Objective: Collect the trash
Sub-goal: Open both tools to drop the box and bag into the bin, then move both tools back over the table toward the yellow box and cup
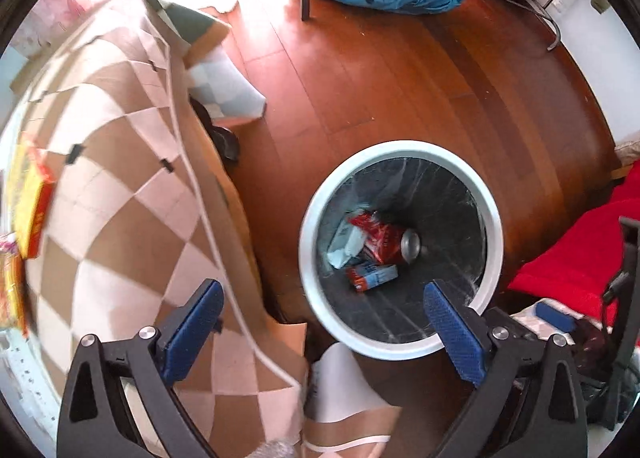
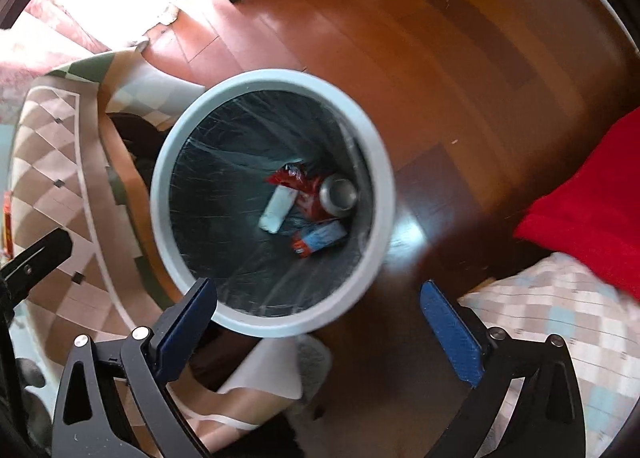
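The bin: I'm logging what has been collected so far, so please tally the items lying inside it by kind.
Inside the bin:
Drink can: 1
Red snack wrapper: 1
White packet: 1
Small red and blue carton: 1
Total: 4

Both tools, left and right, are open and hold nothing.

Blown-out window glare top left, fisheye-curved edges, slight motion blur.
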A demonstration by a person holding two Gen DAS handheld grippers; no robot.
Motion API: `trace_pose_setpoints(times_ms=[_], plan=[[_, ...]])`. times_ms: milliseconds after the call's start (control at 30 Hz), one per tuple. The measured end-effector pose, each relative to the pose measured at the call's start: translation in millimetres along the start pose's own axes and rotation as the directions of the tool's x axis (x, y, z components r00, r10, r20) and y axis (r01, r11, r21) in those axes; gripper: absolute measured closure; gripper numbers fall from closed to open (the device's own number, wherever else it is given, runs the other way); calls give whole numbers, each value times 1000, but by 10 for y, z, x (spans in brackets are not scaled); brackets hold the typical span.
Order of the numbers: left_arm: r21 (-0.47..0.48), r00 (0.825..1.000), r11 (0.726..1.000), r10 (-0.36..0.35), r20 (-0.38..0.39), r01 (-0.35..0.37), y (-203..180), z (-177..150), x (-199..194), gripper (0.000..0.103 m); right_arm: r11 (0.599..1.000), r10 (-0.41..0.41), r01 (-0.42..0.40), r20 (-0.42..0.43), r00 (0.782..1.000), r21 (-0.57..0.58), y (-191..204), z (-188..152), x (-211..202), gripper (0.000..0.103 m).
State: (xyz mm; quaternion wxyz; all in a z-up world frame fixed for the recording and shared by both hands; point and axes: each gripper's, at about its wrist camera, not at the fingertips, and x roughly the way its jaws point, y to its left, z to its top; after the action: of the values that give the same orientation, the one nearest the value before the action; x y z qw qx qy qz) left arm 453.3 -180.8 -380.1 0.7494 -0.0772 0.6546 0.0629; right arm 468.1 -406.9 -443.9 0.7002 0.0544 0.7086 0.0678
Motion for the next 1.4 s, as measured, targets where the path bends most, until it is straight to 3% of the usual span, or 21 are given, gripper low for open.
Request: trace_pose_setpoints(times_ms=[167,533,933,1067,1233,1400], plan=[[28,997,998,58,51,-59,-20,-146,-174,0,997,-73,75,63,995,-30,73,-90,-252,0],[31,981,995,92,173,-99,-9,-429,-808,0,994,-93,101,170,981,-40,129,-323,-1014,0],[5,952,999,50,301,-54,140,-835,-1709,0,996,-55,77,329,943,-53,360,-859,-2000,0],[-38,933,994,113,341,-107,253,-947,-2012,0,998,-5,28,383,924,-55,492,-1032,-2355,0],[-130,922,990,95,377,-49,673,-1026,-2263,0,993,82,-40,427,901,-107,864,-1165,-2703,0],[-255,905,966,147,399,-44,1309,-1133,-2295,0,963,142,-42,370,918,-266,1676,-1093,-2625,0]])
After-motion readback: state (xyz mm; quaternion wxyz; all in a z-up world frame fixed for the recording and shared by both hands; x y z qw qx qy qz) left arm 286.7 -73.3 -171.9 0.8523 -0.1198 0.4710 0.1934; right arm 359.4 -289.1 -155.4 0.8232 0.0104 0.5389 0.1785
